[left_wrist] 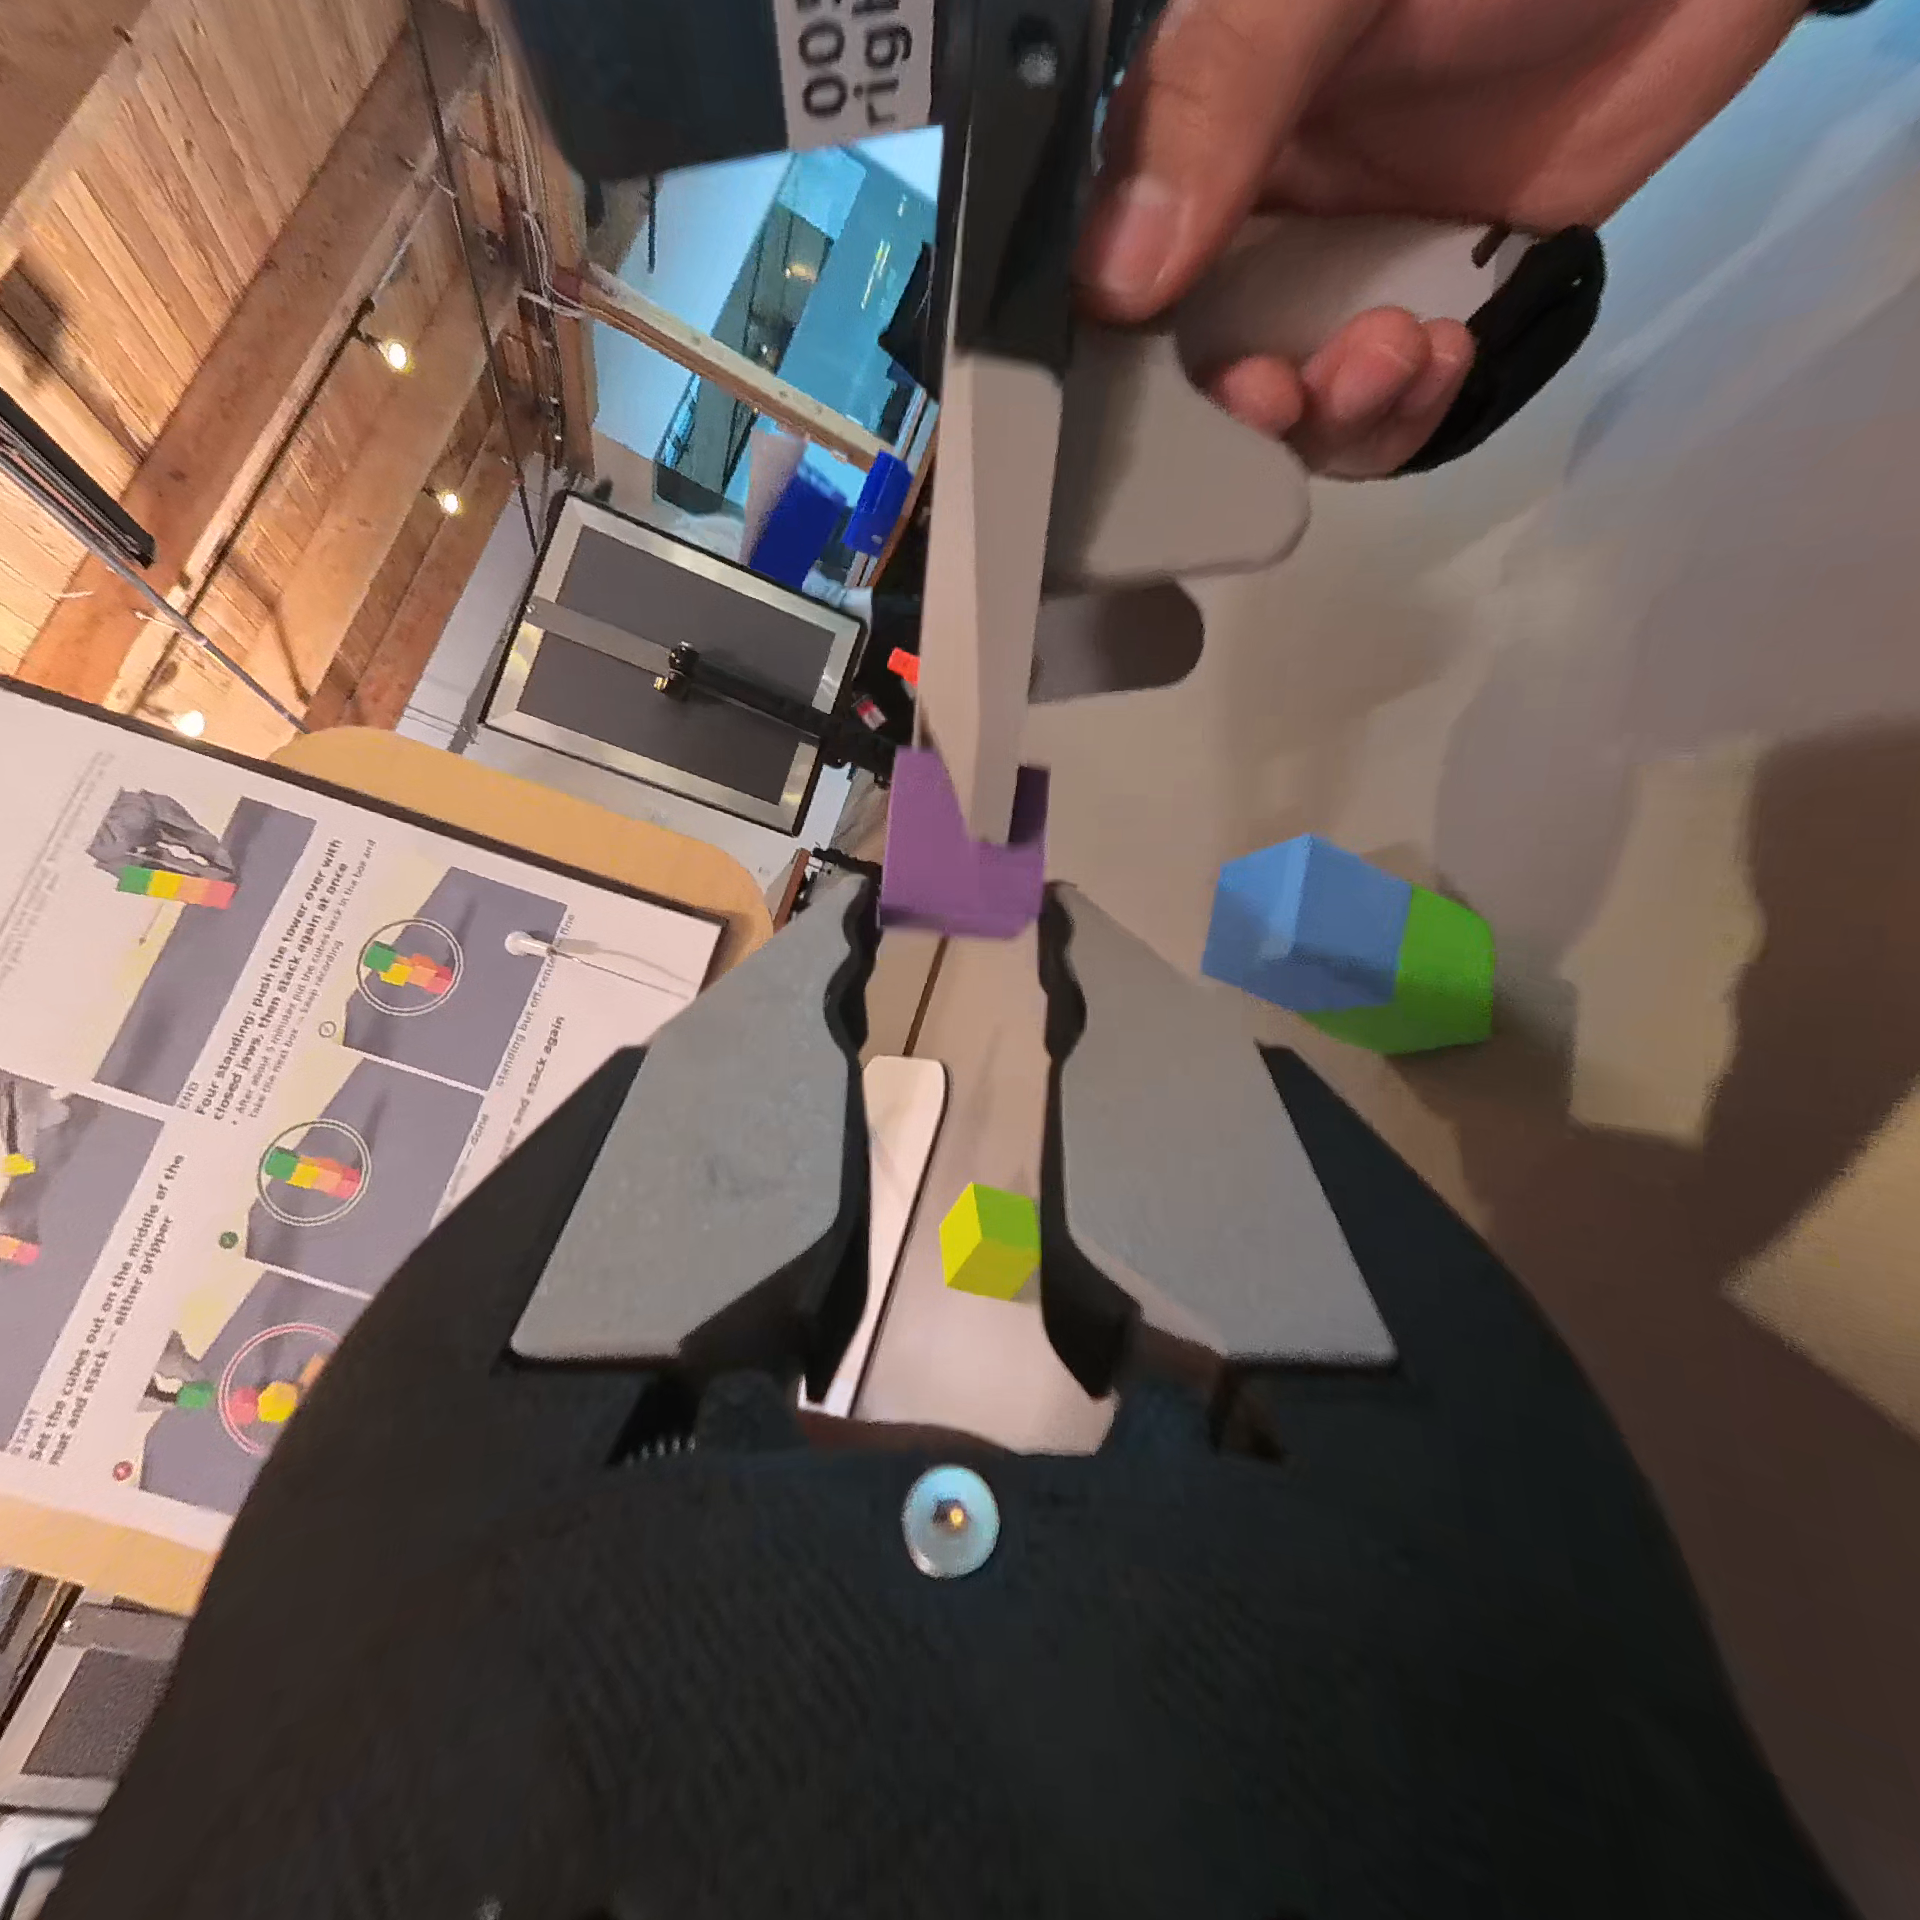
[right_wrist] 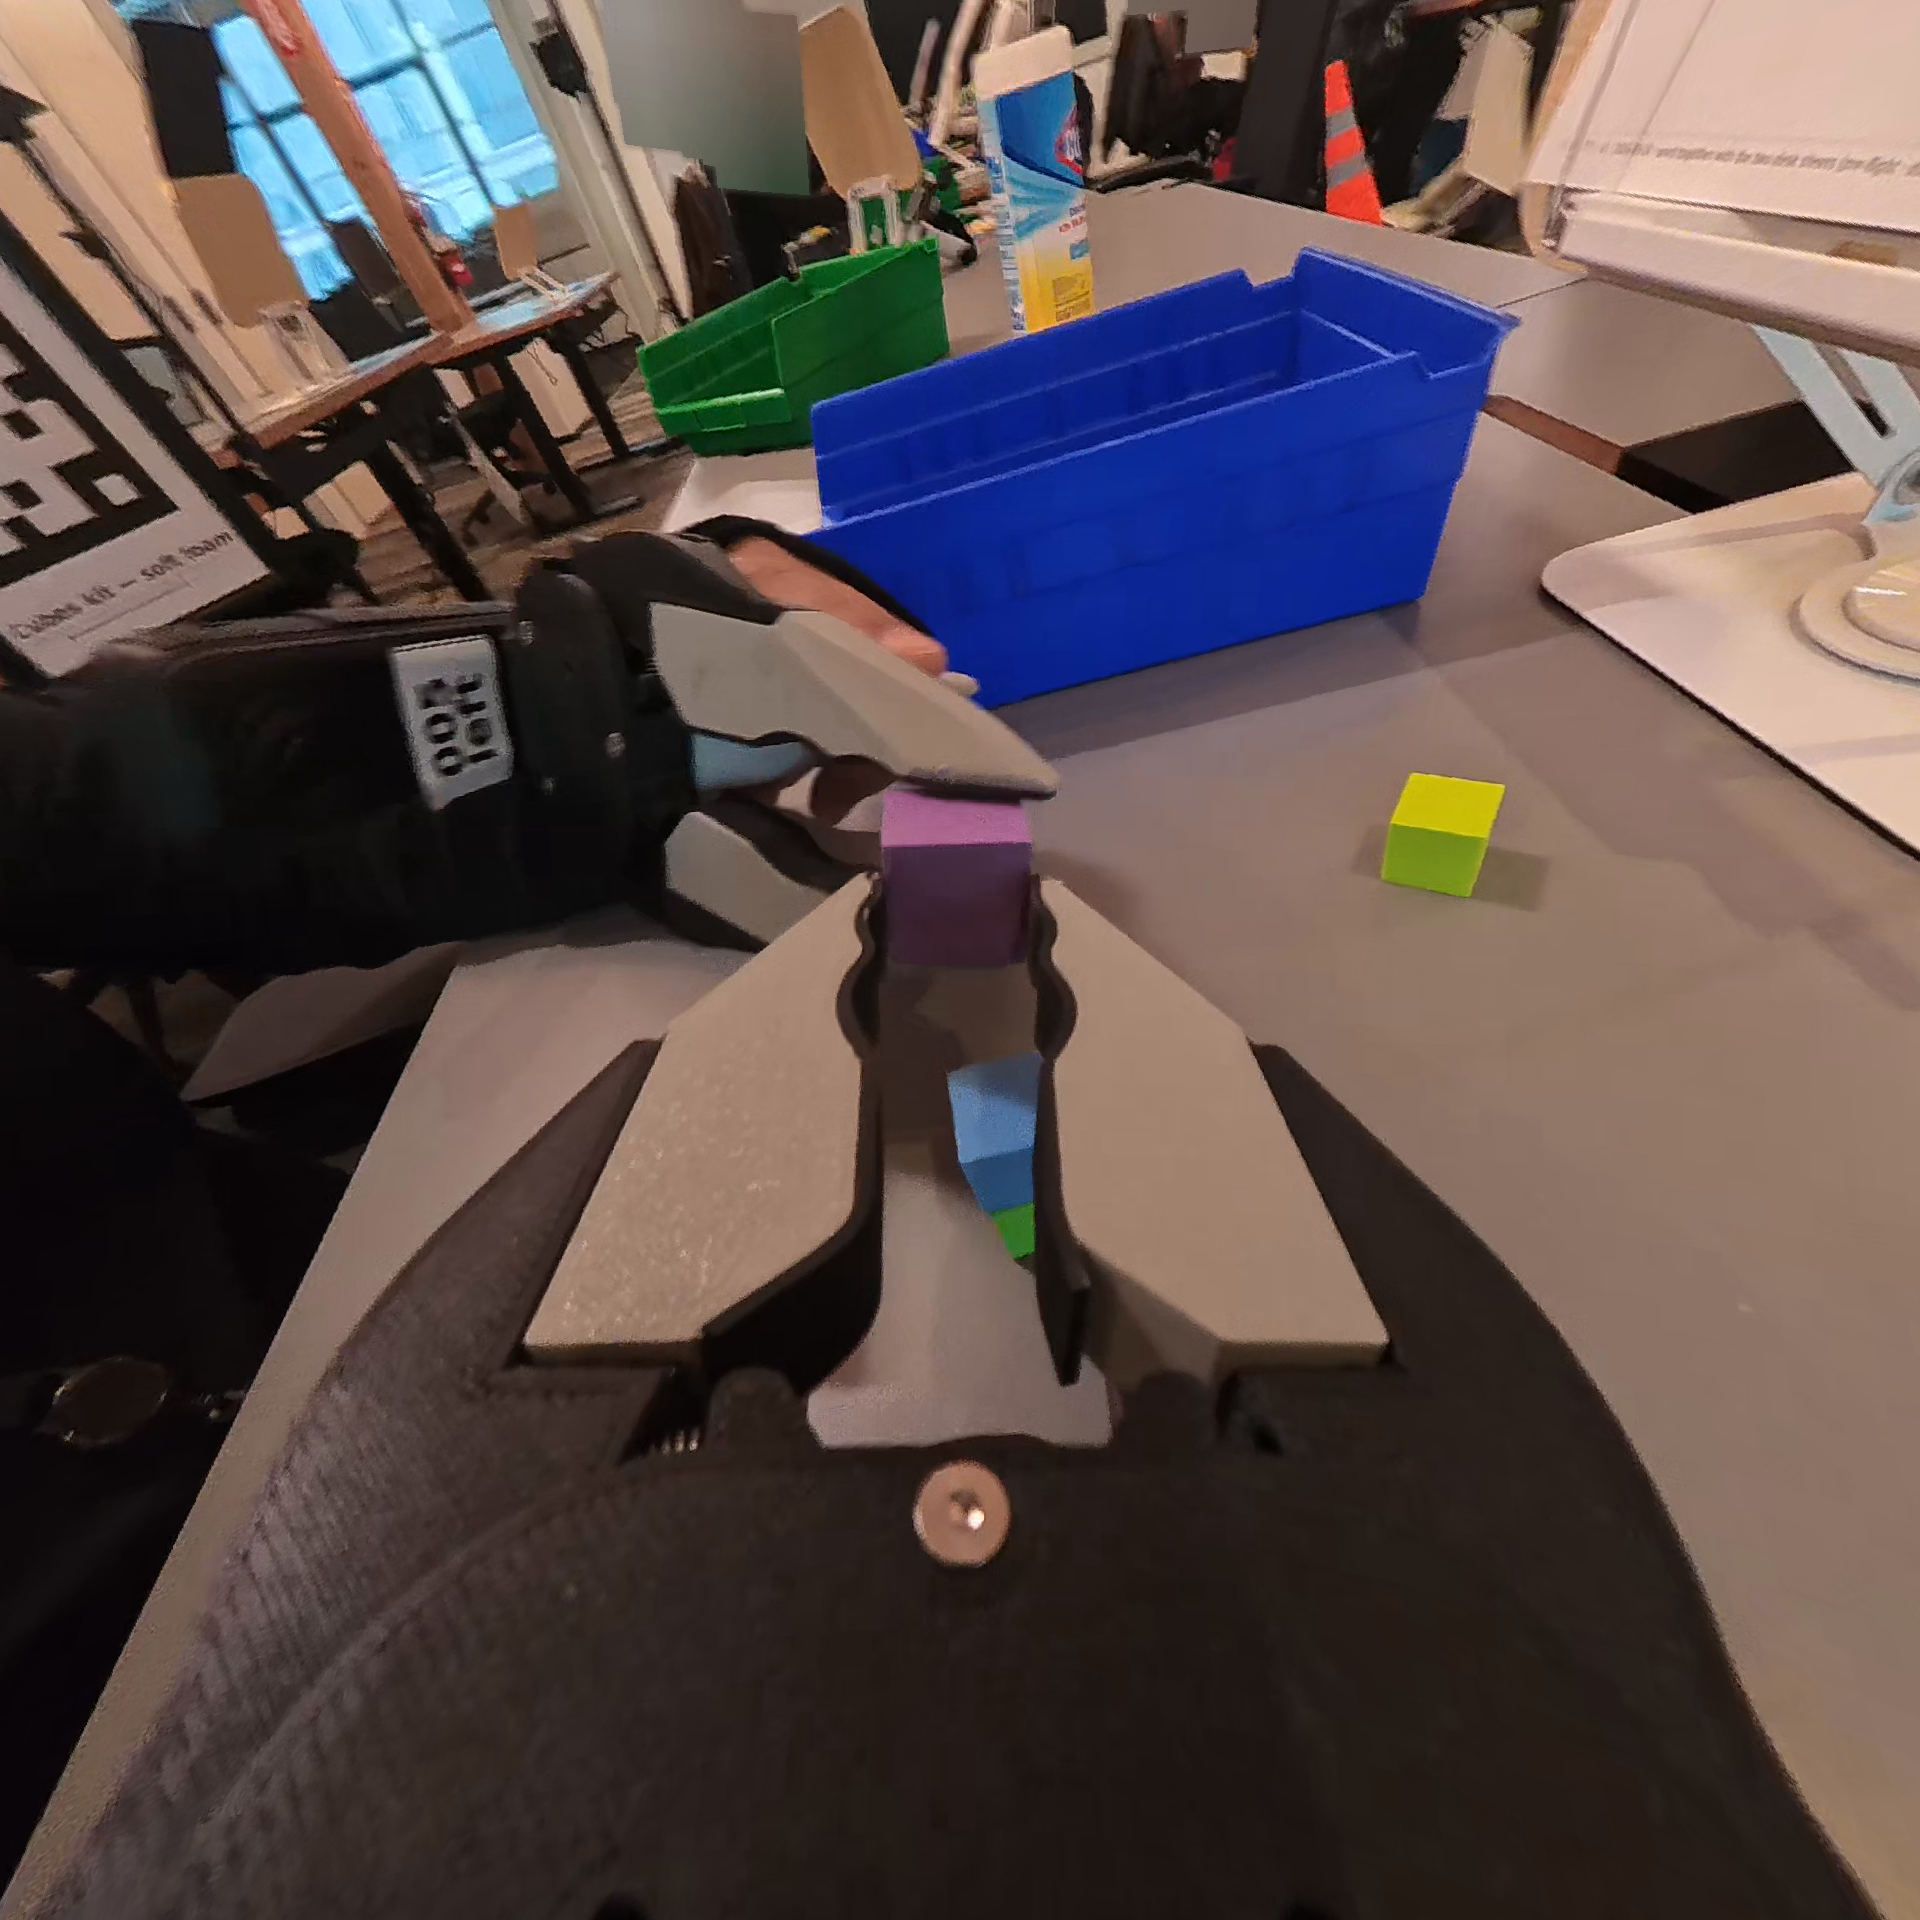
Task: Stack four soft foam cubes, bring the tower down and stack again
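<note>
A purple cube [right_wrist: 954, 894] is held in the air between both grippers. My right gripper [right_wrist: 956, 920] is shut on its left and right sides. My left gripper [left_wrist: 956, 904] comes in from the left and its tips press on the cube's [left_wrist: 961, 883] top and bottom, with the upper finger [right_wrist: 883, 717] lying flat on top. A blue cube [right_wrist: 995, 1117] sits on a green cube [right_wrist: 1016, 1231] on the grey table, below the purple one; the pair also shows in the left wrist view [left_wrist: 1304, 925]. A lime cube [right_wrist: 1442, 833] stands alone to the right.
A blue bin [right_wrist: 1143, 540] stands at the back of the grey table [right_wrist: 1507, 1195], with a green bin [right_wrist: 810, 343] and a wipes canister [right_wrist: 1039, 177] behind it. A white stand base [right_wrist: 1714, 623] is at the right. An instruction sheet [left_wrist: 260, 1091] stands to the left. My left and right fingertips are right by each other.
</note>
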